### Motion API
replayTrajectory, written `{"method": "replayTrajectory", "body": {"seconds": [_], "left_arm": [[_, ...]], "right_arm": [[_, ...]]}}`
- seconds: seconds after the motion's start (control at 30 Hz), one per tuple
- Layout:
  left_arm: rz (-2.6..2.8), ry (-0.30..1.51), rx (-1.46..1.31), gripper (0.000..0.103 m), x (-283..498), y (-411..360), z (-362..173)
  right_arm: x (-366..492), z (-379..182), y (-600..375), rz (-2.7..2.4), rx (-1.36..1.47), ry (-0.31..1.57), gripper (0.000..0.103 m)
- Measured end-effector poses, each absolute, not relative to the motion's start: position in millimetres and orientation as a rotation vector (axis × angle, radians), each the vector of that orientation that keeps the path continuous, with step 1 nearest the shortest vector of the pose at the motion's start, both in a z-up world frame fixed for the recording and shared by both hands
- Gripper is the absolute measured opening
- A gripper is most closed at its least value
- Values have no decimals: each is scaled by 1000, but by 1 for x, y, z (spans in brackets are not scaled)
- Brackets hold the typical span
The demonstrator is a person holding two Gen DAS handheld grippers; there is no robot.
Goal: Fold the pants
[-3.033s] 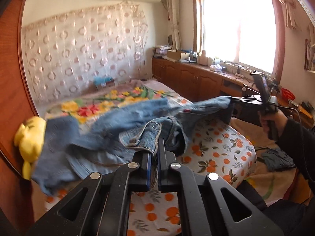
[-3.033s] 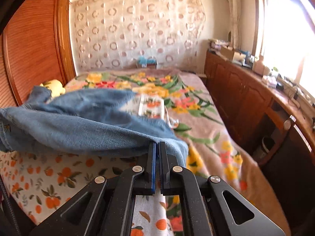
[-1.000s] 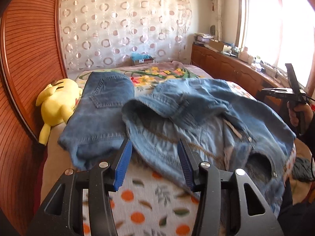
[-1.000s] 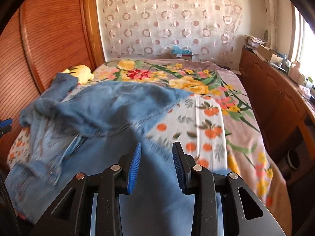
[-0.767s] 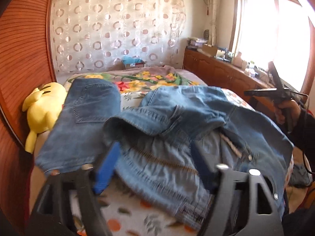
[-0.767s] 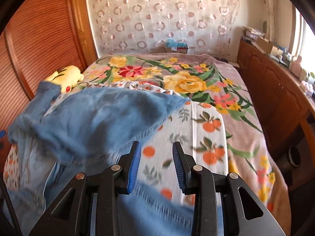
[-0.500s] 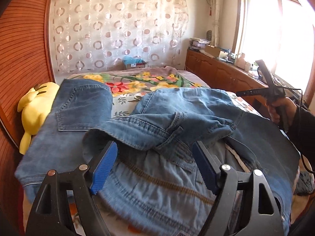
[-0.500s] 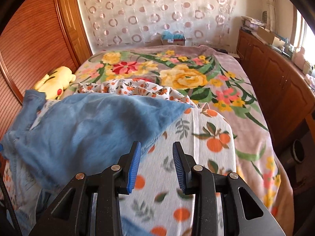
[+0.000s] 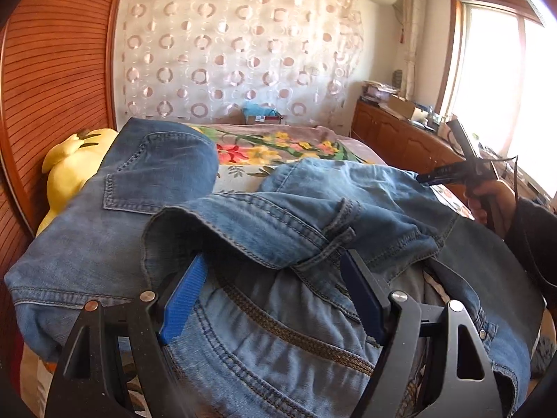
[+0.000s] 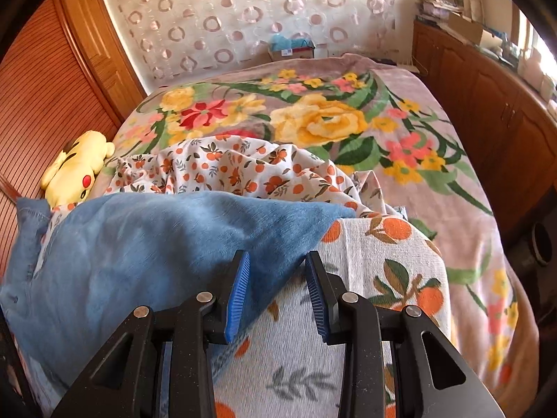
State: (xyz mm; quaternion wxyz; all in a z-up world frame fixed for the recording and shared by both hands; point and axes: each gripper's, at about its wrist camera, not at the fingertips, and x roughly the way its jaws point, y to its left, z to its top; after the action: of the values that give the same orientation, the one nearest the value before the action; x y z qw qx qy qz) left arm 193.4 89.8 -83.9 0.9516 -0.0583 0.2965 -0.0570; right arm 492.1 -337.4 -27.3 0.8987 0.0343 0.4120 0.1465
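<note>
After both tools let go, jeans (image 9: 278,230) lay bunched on bed (image 10: 400,160), one leg folded over. Left tool (image 9: 275,296) stood wide, empty, over waistband; right tool (image 10: 276,289) narrow, empty, at leg edge. Fold needed regrasp. Plush (image 10: 75,167), orange-print sheet (image 10: 376,278) nearby; crumpled waistband in way.

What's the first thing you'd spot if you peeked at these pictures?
The big heap of blue jeans at the near end of the bed, rumpled on an orange-print sheet. Next, the yellow stuffed toy tucked at the bed's left edge against the wooden wall. Behind them the bright flowered blanket covers the rest of the bed.
</note>
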Motion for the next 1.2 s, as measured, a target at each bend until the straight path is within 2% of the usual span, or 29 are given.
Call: {"method": "replayTrajectory", "body": {"seconds": [0.13,0.17,0.2,0.3,0.47,0.5,0.6,0.7,0.87,1.0,1.1,1.13,1.2], "left_arm": [[-92,610,-112,79,193,88,-86],[-95,605,-110,79,193,88,-86],[-98,597,-111,79,192,88,-86],[-103,572,-111,79,189,87,-85],[-107,533,-127,79,183,94,-82],[-111,532,-131,79,183,96,-82],[-118,524,-142,79,182,100,-82],[-125,522,-148,79,181,101,-82],[-133,518,-158,79,180,102,-82],[-134,528,-164,79,181,103,-83],[-132,533,-168,79,180,101,-84],[-131,532,-170,79,179,101,-84],[-126,532,-169,79,179,100,-84]], "right_arm": [[492,-26,-332,285,51,853,34],[493,-26,-329,279,33,852,27],[492,-26,-327,272,17,850,8],[484,-17,-325,278,4,805,6],[431,36,-343,296,60,607,5],[416,46,-348,295,67,573,2],[370,65,-367,264,85,504,2],[326,60,-384,237,81,508,2],[270,22,-404,157,77,605,2],[255,-31,-407,144,86,783,2],[249,-49,-399,154,42,840,2],[249,-46,-400,152,35,827,3],[249,-38,-406,146,49,810,12]]}}
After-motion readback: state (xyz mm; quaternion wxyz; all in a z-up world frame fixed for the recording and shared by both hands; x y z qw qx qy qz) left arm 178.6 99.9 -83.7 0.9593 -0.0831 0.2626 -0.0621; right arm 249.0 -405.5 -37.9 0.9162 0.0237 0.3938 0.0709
